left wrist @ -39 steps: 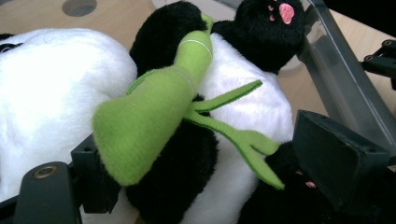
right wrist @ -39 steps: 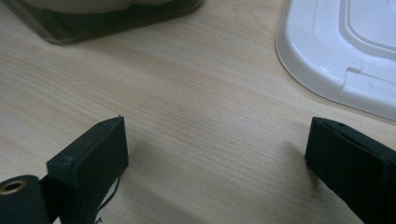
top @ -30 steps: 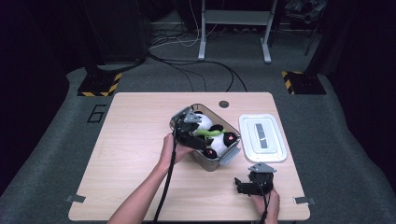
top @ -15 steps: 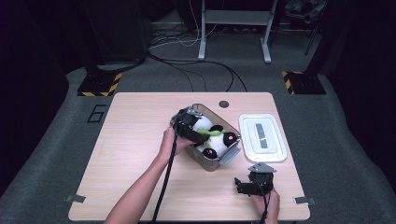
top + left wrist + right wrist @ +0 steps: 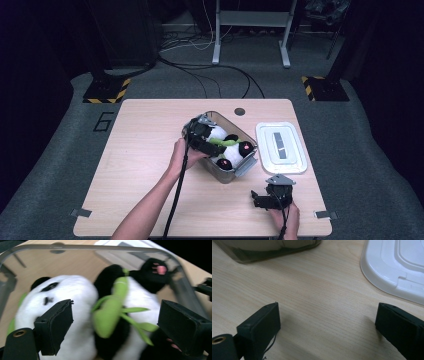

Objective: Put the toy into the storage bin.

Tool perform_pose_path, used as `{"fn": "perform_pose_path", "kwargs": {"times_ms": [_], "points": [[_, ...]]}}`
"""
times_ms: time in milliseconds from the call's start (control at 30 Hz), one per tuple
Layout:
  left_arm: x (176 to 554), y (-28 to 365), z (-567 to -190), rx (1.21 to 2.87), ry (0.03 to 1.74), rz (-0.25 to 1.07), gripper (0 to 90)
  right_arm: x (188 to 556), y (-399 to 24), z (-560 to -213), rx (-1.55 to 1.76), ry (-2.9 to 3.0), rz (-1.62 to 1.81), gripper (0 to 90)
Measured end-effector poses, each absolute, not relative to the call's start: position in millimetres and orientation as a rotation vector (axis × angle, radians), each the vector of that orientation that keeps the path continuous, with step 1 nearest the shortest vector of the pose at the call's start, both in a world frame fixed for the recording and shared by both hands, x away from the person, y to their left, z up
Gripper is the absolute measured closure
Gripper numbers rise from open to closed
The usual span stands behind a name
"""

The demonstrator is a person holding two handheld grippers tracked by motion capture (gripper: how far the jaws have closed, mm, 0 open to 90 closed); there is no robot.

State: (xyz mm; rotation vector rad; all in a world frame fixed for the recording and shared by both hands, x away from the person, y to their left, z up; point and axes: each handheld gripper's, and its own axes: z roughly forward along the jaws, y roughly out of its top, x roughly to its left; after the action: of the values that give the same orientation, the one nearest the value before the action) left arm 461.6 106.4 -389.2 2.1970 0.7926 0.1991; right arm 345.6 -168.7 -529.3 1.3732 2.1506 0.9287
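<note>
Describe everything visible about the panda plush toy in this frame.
The panda plush toy is soft and furry, with a white head and belly, black ears, eye patches and limbs, and pink paw pads. A green plush bamboo sprig lies across its chest. It lies on its back inside the clear plastic bin near the table's middle, filling most of it. The left gripper reaches into the bin over it, jaws wide apart on either side of the body, not visibly pressing on it.

Bare table [image 5: 140, 150] left of bin [image 5: 248, 162]; lid [image 5: 280, 147] close at right
</note>
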Motion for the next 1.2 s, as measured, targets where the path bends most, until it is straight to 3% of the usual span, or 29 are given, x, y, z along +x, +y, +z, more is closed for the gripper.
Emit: {"fn": "perform_pose_path", "kwargs": {"times_ms": [800,1200], "points": [[459.4,79.3,-416.4,2.385,0.782,0.34,14.0,345.5,-168.5,-529.4,1.379,2.145,0.933,5.3],[454.2,110.2,-394.5,2.216,0.809,0.288,14.3,345.6,-168.7,-529.3,1.379,2.146,0.933,5.4]]}}
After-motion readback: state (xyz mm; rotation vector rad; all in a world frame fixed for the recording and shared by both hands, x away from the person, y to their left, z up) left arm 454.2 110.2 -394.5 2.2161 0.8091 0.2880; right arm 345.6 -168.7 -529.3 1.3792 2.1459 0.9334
